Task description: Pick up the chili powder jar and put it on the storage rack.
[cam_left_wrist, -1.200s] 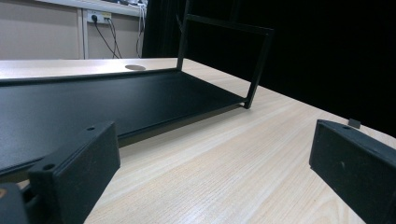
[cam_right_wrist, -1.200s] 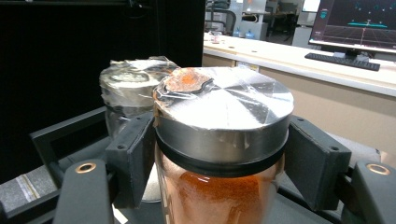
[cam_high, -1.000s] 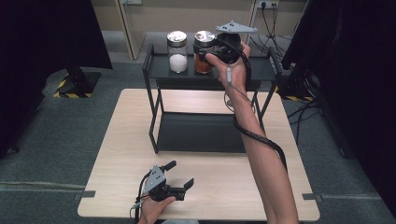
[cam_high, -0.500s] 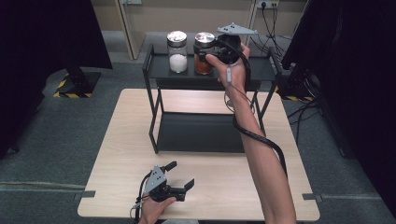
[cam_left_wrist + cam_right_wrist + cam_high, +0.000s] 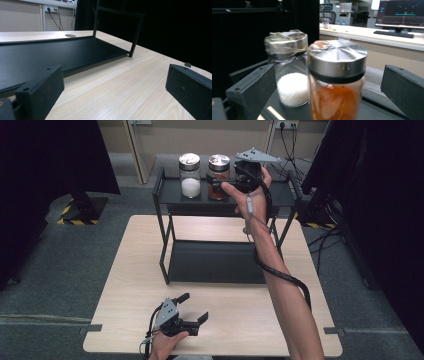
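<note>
The person's right forearm reaches far across the table [image 5: 125,285] to the top shelf of the black rack [image 5: 165,190], the hand wrapped round the right gripper [image 5: 216,181], which lies level and points leftward at the jar of orange-red powder [image 5: 218,176]. Its jaws have just been opening and now stand wide on either side of that jar, the pads clear of the glass. The jar stands upright on the top shelf, just beside the jar of white powder [image 5: 190,175], which is on its left in the high view. The left gripper [image 5: 195,307] rests low at the near edge of the table in the person's left hand, jaws spread wide with nothing between them, pointing toward the rack's lower shelf [image 5: 55,53]. The right gripper view brings the silver lids [image 5: 337,56] close and shows crinkled clear film over both of them, plus a desk with a monitor [image 5: 400,12] beyond; the high view is too far off for that. The left gripper view adds the wood grain of the table and a wall socket [image 5: 51,8] behind the rack
</note>
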{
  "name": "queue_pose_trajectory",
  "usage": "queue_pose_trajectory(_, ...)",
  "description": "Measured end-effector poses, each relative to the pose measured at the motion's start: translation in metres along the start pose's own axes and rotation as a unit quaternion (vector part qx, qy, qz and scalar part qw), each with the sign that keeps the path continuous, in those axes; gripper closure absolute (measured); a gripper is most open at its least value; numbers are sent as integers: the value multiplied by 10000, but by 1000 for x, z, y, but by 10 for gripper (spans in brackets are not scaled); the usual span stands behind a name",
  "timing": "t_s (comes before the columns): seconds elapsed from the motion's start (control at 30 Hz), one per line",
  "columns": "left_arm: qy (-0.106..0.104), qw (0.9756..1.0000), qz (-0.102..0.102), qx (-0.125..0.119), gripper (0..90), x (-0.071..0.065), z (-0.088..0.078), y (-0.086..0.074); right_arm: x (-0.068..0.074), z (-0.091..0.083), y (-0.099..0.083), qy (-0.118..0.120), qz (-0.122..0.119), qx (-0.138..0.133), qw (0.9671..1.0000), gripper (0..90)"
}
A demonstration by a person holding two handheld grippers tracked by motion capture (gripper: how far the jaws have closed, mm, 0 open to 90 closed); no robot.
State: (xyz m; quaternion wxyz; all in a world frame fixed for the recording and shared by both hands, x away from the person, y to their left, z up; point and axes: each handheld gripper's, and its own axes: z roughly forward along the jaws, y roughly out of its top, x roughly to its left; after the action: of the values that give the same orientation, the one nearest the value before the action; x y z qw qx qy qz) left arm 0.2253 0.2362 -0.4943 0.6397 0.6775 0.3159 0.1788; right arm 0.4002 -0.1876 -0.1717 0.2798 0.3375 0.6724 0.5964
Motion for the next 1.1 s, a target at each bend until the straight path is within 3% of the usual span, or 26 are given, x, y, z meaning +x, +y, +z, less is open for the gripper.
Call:
queue_pose_trajectory(0.33, 7, 10000, 2, 7, 11, 0, 0, 0, -7, -31, -19, 252, 113, -197, 9994, 4)
queue_pose_trajectory(0.73, 13, 10000, 6, 11, 11, -1, 1, 0, -12, -64, -46, 554, 12, -444, 9975, 4)
queue_pose_trajectory(0.93, 18, 10000, -1, 10, 11, -1, 1, 0, -10, -77, -61, 698, -143, -460, 9964, 4)
queue_pose_trajectory(1.1, 23, 10000, -1, 9, 11, 0, 1, 0, -10, -83, -78, 862, -137, -446, 9952, 4)
